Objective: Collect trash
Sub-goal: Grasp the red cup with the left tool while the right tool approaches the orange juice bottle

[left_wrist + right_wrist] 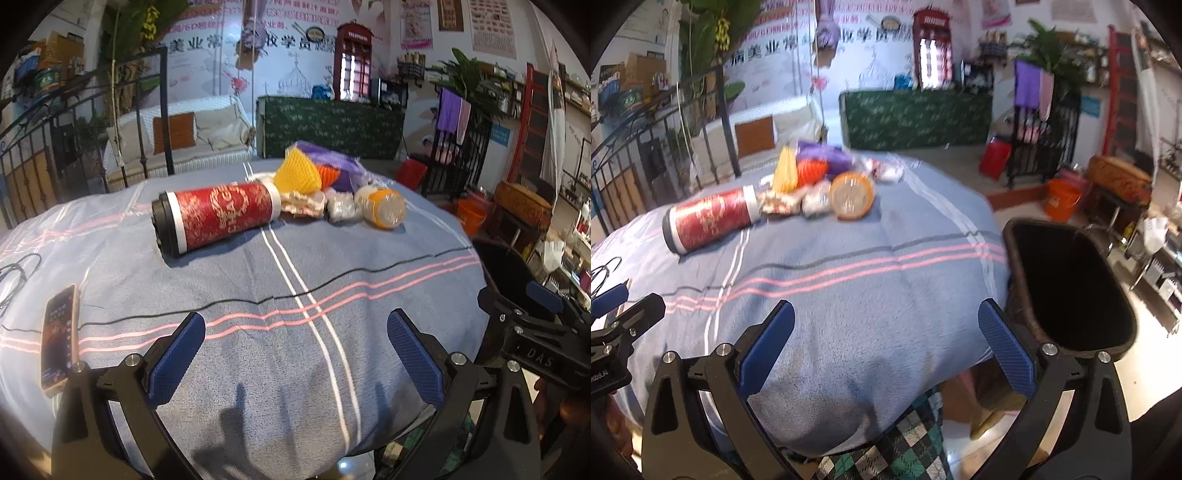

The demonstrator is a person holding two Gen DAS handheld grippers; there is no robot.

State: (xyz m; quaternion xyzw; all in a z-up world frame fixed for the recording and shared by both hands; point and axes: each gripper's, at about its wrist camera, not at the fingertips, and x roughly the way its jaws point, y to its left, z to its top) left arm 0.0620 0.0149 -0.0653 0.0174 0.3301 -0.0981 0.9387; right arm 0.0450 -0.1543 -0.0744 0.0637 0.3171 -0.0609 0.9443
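Trash lies at the far side of the blue cloth-covered table (258, 350): a red cup with a black lid (216, 218) on its side, a crumpled tissue (303, 204), a small foil wad (343, 209), an orange-capped clear jar (384, 207), yellow foam netting (297, 173) and a purple bag (334, 158). The same pile shows in the right wrist view, with the cup (711, 219) and jar (851, 195). A dark wicker bin (1067, 284) stands at the table's right edge. My left gripper (295, 352) and right gripper (886, 345) are both open and empty, over the near cloth.
A phone (59, 338) lies at the table's left edge and a thin black cable (332, 282) crosses the cloth. The right gripper's body (535, 332) shows at the right of the left wrist view. An orange bucket (1062, 199) stands on the floor beyond.
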